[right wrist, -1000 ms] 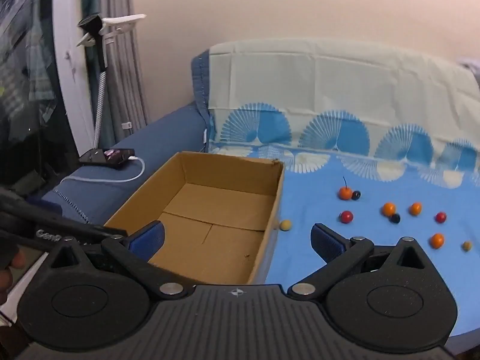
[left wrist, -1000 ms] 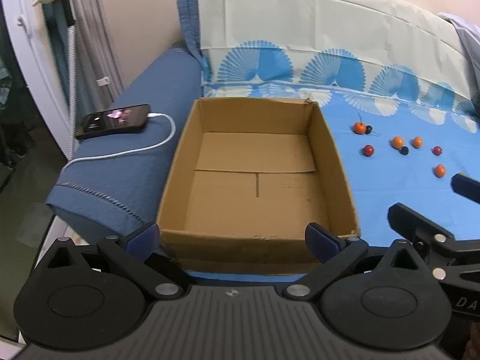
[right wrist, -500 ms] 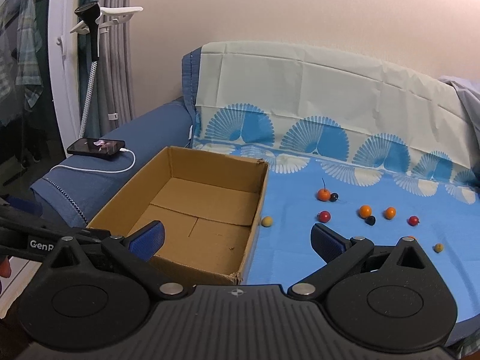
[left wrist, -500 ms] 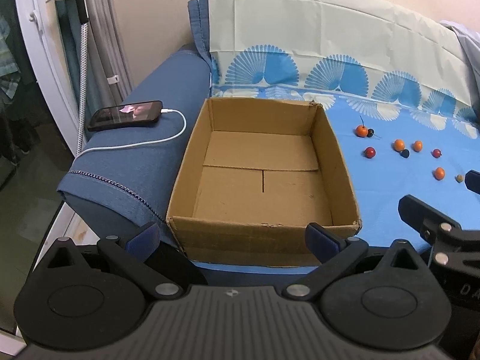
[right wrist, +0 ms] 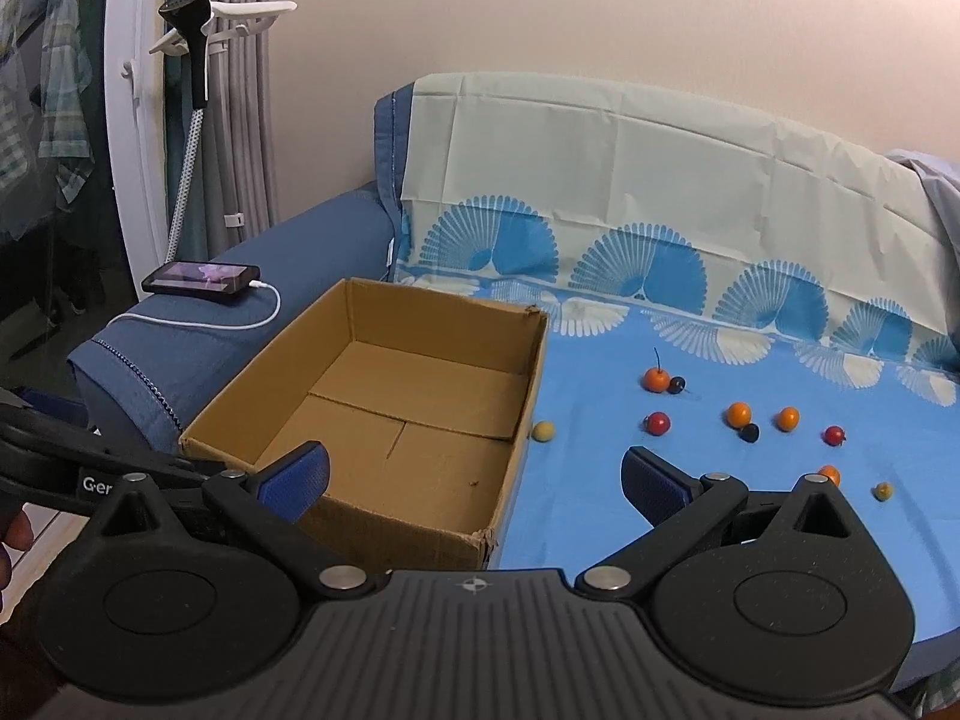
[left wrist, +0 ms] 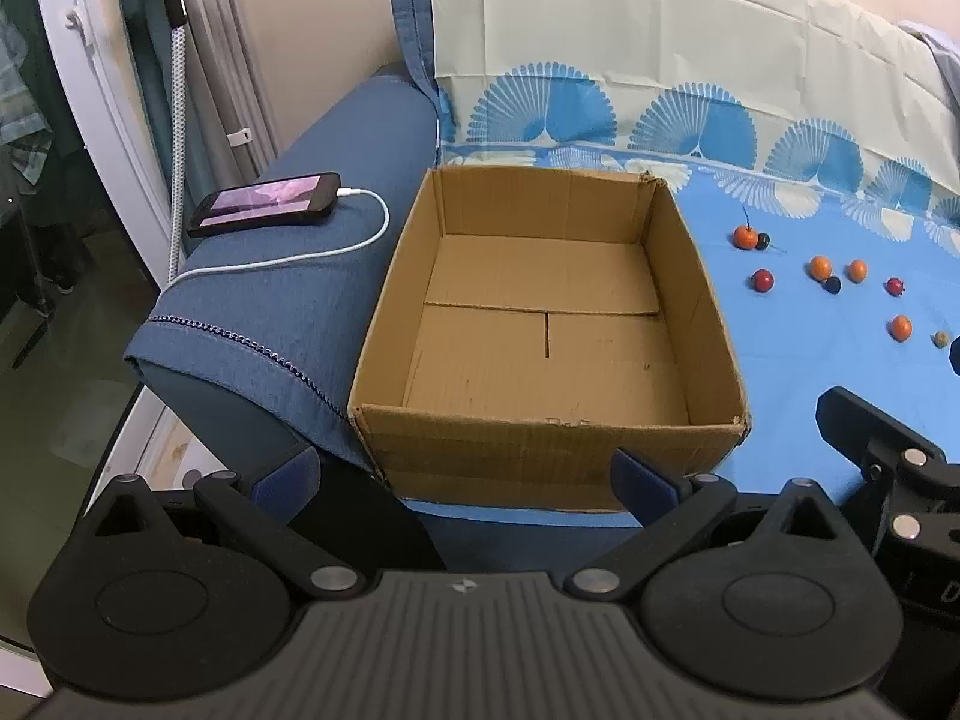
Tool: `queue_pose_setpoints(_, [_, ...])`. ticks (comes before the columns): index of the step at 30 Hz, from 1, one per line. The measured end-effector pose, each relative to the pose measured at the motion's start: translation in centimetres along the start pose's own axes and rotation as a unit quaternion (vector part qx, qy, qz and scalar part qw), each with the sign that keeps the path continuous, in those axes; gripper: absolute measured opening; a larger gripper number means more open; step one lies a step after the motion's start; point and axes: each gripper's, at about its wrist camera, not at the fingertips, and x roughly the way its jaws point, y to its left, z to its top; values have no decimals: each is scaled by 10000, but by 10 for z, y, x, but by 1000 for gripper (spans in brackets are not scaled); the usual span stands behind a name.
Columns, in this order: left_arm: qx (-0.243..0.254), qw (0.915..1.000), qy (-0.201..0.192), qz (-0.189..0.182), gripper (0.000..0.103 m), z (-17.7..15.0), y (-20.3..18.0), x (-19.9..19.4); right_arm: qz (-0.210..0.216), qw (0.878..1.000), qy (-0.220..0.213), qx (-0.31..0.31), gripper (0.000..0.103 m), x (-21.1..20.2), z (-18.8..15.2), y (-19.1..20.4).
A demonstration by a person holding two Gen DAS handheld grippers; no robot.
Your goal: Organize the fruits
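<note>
Drawing back and upward over the last second, we now see the whole cardboard box (right wrist: 390, 420) and the sofa around it. Both the left gripper (left wrist: 462, 474) and right gripper (right wrist: 474, 474) hang with fingers spread apart, holding nothing. The box is bare inside; the small fruits (right wrist: 738, 414) lie scattered on the blue sheet (right wrist: 600, 480) right of the box, one yellow fruit (right wrist: 543, 431) just beside its wall. No fruit has been collected yet.
</note>
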Motion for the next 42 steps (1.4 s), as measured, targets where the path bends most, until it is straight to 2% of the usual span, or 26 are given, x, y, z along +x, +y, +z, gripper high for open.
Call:
queue_pose_setpoints(18, [-42,9998,203,-27,103,-6,3,15,34,9998,132,-124,103,11,-2,7])
queue_pose_setpoints(42, [1,9996,266,14,103,-8,1,16,140,9997,169,-130,102,13,-6,4])
